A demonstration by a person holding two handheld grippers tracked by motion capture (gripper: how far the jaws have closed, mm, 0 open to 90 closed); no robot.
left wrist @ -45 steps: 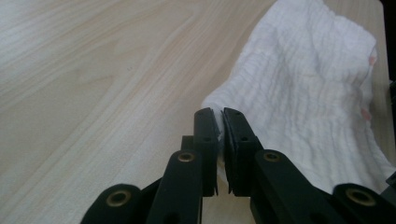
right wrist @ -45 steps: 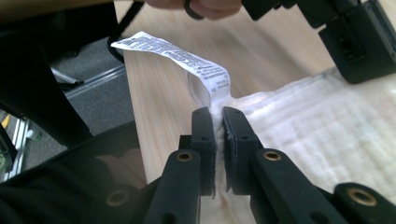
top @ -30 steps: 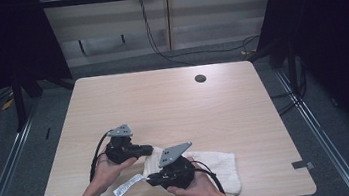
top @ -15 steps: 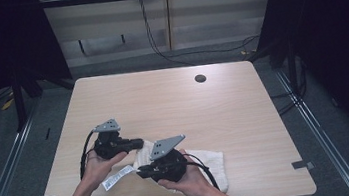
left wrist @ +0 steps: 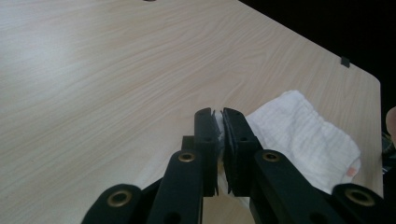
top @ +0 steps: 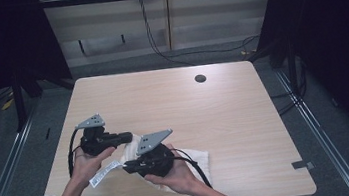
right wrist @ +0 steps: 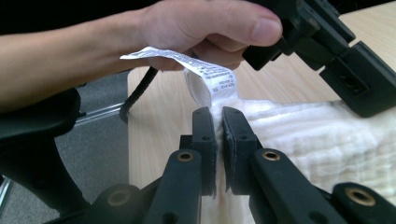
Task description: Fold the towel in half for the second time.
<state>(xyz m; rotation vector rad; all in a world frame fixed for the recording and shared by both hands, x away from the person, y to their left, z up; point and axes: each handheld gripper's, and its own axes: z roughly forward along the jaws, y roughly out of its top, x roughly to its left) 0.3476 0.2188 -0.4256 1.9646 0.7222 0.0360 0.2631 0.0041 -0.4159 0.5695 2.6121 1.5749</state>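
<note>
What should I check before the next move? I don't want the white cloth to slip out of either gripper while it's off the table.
1. Left gripper shut on the white woven cloth: ok, cloth edge sits between its pads.
2. Right gripper shut on the cloth beside the white printed care label: ok.
3. How deep each pinch goes: cannot tell.
4. Cloth fully off the light wooden table: not ok, its far end lies on it.
5. Bare table ahead for laying the cloth out: ok.
</note>
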